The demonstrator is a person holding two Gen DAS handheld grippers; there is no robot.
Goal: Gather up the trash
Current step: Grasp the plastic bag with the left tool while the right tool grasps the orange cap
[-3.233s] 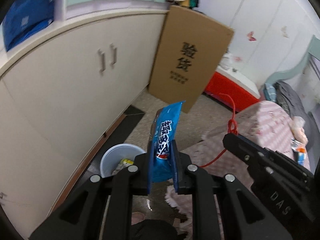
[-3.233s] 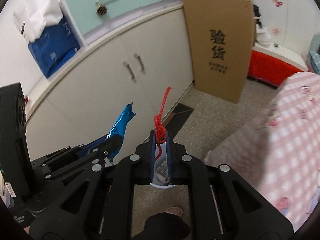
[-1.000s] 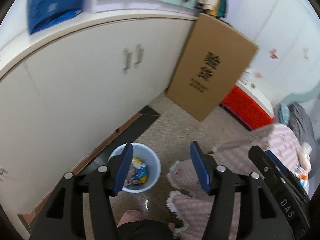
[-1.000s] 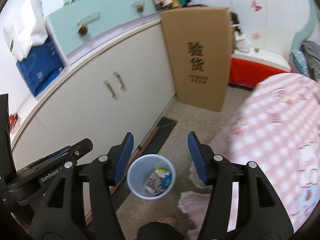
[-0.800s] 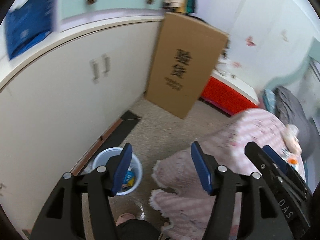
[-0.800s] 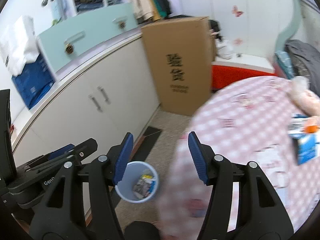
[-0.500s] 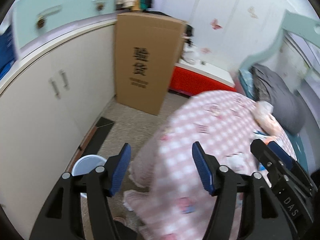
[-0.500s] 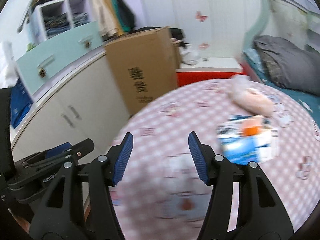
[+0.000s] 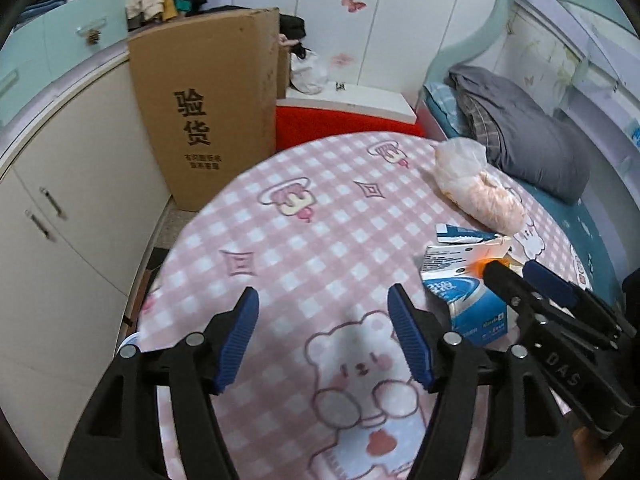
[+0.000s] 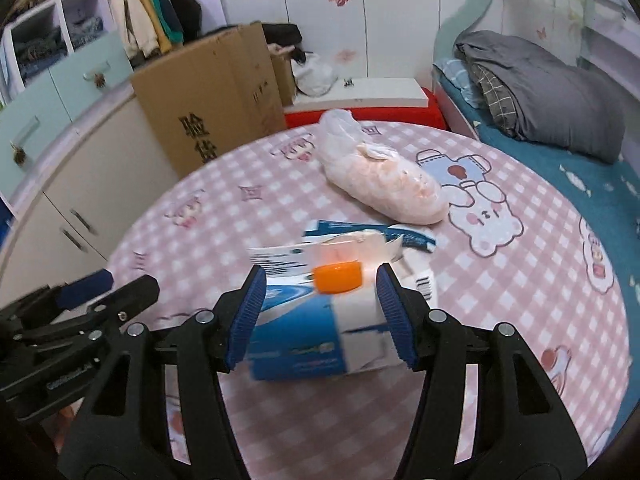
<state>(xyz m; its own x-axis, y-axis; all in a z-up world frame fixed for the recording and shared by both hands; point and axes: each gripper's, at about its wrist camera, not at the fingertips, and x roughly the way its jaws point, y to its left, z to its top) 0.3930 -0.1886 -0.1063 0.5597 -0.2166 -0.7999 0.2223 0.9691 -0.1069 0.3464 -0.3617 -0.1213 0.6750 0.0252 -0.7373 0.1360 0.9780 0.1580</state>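
Right gripper spread and straddling the milk carton, pads not pressing; left gripper opening over bare cloth.

Carton is lying on its side on the pink tablecloth, probably discarded; long axis runs across the jaws, orange cap facing up and away. Beyond the carton, a plastic bag is resting.

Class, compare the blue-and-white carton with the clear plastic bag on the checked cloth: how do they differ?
The carton is boxy and printed blue and white; the plastic bag is rounded, clear, with pinkish contents. The carton has an orange cap and torn-open top; the bag shows no cap. The carton lies nearer the cameras, the bag beyond. Both rest on the pink checked cloth.
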